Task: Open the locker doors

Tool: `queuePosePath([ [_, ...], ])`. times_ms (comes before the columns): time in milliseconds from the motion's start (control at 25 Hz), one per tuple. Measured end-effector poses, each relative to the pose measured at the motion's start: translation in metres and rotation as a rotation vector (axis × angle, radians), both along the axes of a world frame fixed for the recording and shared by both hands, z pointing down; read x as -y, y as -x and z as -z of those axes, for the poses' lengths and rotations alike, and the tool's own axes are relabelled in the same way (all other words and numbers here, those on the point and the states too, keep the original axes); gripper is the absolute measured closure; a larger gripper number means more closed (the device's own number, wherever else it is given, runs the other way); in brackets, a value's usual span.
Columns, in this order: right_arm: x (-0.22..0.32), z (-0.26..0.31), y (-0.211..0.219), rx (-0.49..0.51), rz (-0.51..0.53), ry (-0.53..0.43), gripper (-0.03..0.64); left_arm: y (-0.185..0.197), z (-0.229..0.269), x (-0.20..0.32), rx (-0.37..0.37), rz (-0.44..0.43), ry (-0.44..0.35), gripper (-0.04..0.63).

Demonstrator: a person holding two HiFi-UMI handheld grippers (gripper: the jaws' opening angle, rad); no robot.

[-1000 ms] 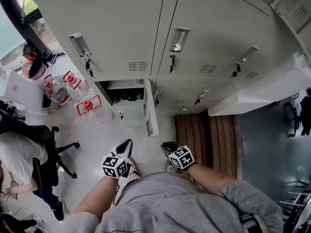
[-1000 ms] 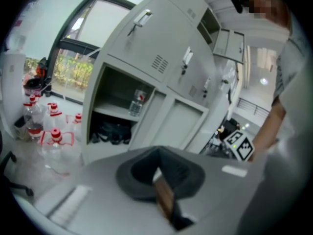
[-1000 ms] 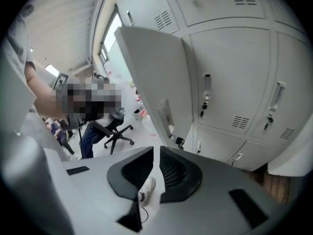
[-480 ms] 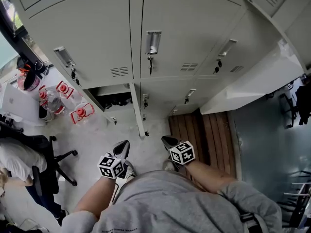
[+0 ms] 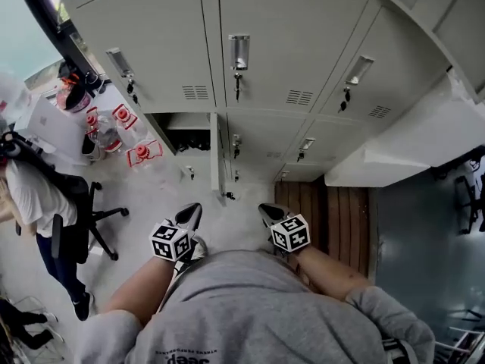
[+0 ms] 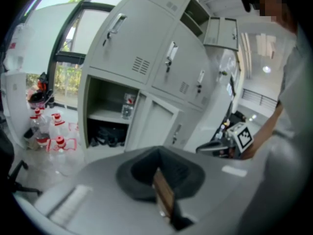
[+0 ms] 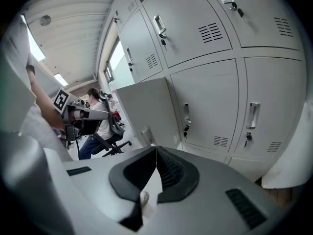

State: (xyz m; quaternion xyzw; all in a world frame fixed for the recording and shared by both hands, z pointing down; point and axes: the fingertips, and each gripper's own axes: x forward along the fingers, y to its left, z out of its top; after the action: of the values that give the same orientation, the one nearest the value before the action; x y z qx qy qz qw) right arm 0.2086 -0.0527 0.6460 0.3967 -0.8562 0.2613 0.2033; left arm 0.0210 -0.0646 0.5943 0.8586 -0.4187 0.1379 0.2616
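Progress: one lower door (image 5: 216,154) open; other locker doors (image 5: 288,36) shut | left gripper (image 5: 191,214), right gripper (image 5: 267,212): jaws closed, empty

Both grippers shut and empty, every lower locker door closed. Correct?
No. One lower locker door stands open, as the head view and the left gripper view show. The rest holds: the left gripper and the right gripper are shut and empty.
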Motion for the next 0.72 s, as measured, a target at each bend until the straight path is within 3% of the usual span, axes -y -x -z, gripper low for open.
queuePosePath([
  [200,-0.011,-0.018,0.015,0.006,0.152,-0.022,0.607,0.019,0.0,-0.015,0.039,0.116,0.014,0.592],
  [400,-0.035,-0.052,0.071,0.019,0.219,0.043,0.607,0.077,-0.013,-0.003,0.047,0.172,0.02,0.592],
  [600,-0.01,-0.105,0.174,0.006,0.181,0.052,0.606,0.169,-0.064,0.028,0.008,0.153,0.027,0.592],
  [720,0.032,-0.149,0.243,0.018,0.046,0.074,0.606,0.24,-0.116,0.05,-0.009,0.122,0.053,0.592],
])
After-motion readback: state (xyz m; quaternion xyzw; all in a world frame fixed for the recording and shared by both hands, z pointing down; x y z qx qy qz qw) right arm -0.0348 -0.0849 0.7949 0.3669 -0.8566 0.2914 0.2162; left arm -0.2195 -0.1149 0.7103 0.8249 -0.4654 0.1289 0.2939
